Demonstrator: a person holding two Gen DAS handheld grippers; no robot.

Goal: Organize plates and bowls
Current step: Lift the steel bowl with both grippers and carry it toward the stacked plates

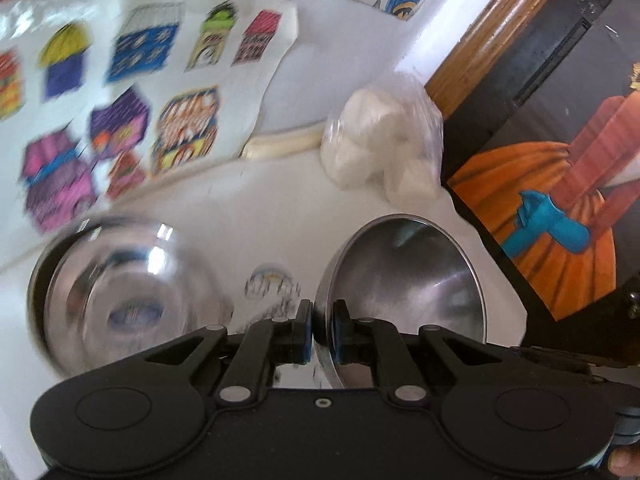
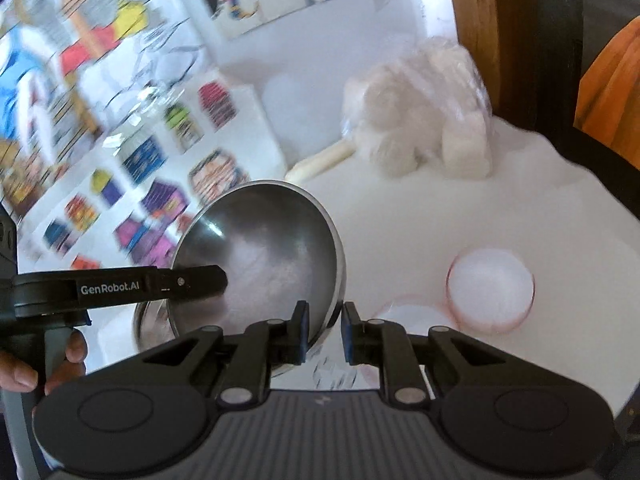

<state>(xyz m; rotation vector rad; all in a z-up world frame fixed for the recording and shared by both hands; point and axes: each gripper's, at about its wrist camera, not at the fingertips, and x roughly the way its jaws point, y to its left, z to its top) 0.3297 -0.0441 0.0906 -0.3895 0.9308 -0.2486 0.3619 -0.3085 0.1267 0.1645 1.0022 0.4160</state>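
White table [image 2: 400, 216], pink-rimmed bowl [image 2: 491, 294], clear bag [image 2: 424, 120]

Silver steel bowl [image 1: 404, 280], black tongs [image 1: 322, 330] with blue pads [image 1: 338, 328], white table [image 2: 420, 216]

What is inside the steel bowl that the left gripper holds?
Nothing shows inside the steel bowl: its bare grey inner wall is visible. The left gripper pinches its rim, and one finger covers a strip of the inside. What lies under the tilted bowl is hidden.
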